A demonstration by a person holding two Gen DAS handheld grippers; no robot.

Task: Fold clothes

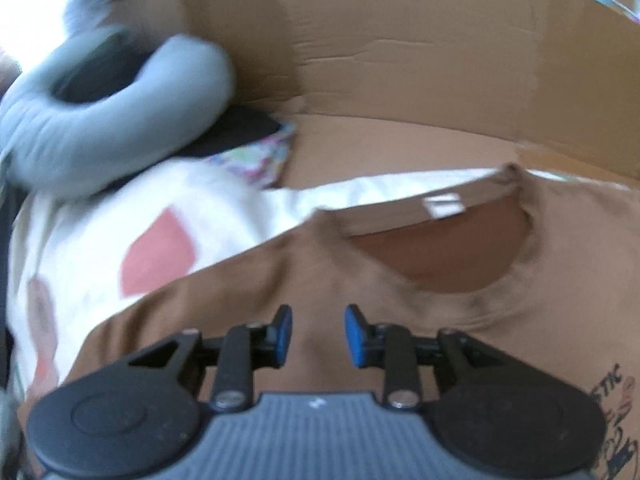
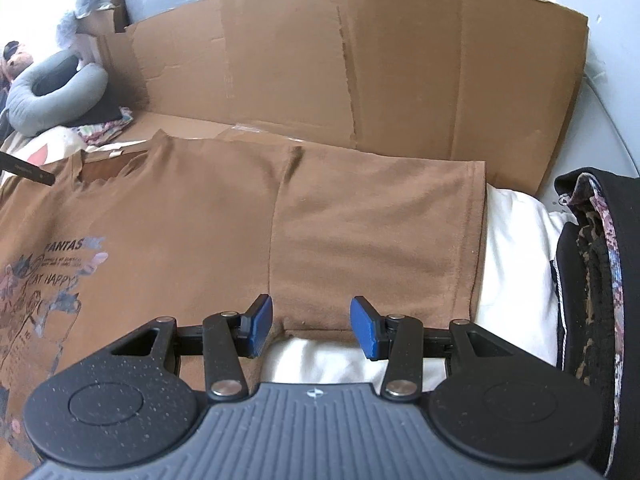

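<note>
Right wrist view: the brown T-shirt is seen spread flat on the bed, both tongs, right and left, parted and empty, so the sleeve is judged next to be gripped and folded inward.

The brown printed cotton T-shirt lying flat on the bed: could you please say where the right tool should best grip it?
Probably the sleeve hem of the brown printed cotton T-shirt, at its near corner. That edge lies free on the white bedding, right between the open right tool pads. Come from the near side, sliding one pad under the hem; the flat chest offers no edge.
</note>
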